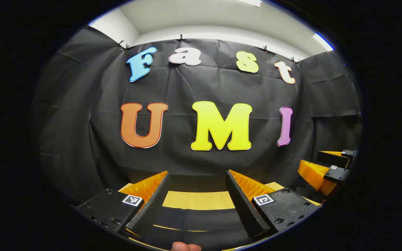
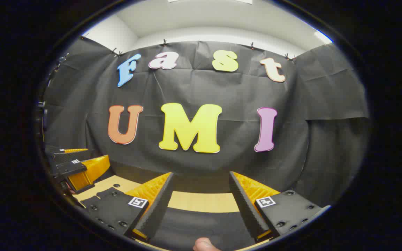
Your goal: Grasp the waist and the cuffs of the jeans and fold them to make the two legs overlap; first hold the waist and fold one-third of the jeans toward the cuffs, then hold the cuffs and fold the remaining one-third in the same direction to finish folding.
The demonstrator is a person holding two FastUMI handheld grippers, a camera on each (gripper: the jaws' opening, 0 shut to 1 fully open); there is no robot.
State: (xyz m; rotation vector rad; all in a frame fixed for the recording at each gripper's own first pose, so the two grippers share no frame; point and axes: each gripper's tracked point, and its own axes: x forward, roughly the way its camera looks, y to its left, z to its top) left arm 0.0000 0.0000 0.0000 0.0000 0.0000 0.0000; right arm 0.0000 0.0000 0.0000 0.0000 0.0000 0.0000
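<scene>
Left gripper (image 1: 197, 200): jaws spread wide, nothing between them; a wooden tabletop (image 1: 197, 200) strip and dark cloth, possibly the jeans (image 1: 194, 218), lie ahead and below. A fingertip (image 1: 186, 247) shows beneath it. Right gripper (image 2: 201, 202): seen at the far right edge of the left gripper view, level with the left; its own view shows jaws equally spread, empty, over the same dark cloth. Black booth wall (image 1: 201, 90) stands behind both.
</scene>
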